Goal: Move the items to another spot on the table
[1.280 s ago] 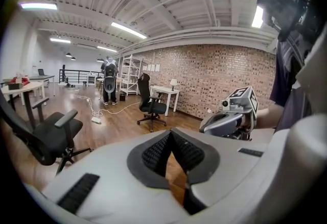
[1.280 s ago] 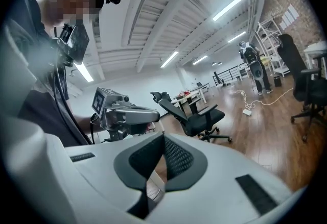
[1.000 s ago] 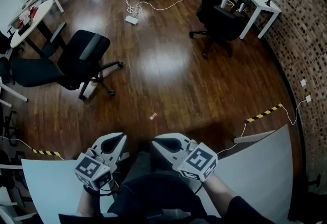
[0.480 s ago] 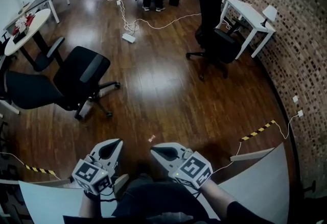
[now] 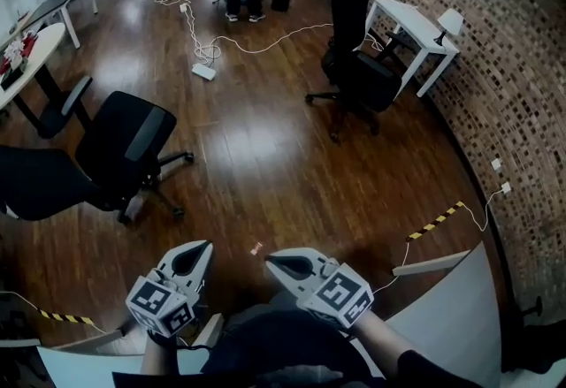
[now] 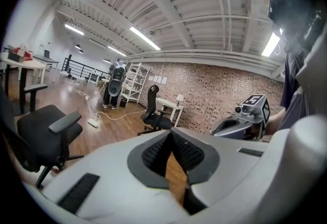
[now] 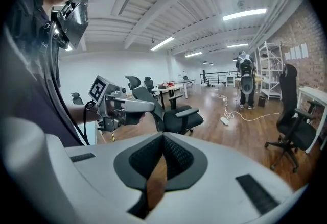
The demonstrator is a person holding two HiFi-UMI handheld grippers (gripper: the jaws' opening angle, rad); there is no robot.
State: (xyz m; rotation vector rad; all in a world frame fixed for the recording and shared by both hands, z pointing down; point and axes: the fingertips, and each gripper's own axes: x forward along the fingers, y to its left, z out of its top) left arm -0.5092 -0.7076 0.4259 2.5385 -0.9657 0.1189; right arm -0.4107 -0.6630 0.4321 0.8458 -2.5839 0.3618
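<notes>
Left gripper (image 5: 198, 250) and right gripper (image 5: 271, 260), both clenched empty, hang beyond the table (image 5: 442, 315) edge over the floor (image 5: 265, 148). No items show anywhere, so weight, stiffness and grip points can't be judged.

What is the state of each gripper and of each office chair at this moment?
left gripper: shut, holding nothing.
right gripper: shut, holding nothing.
near office chair: upright, nobody sitting on it.
far office chair: upright, nobody sitting on it.
</notes>
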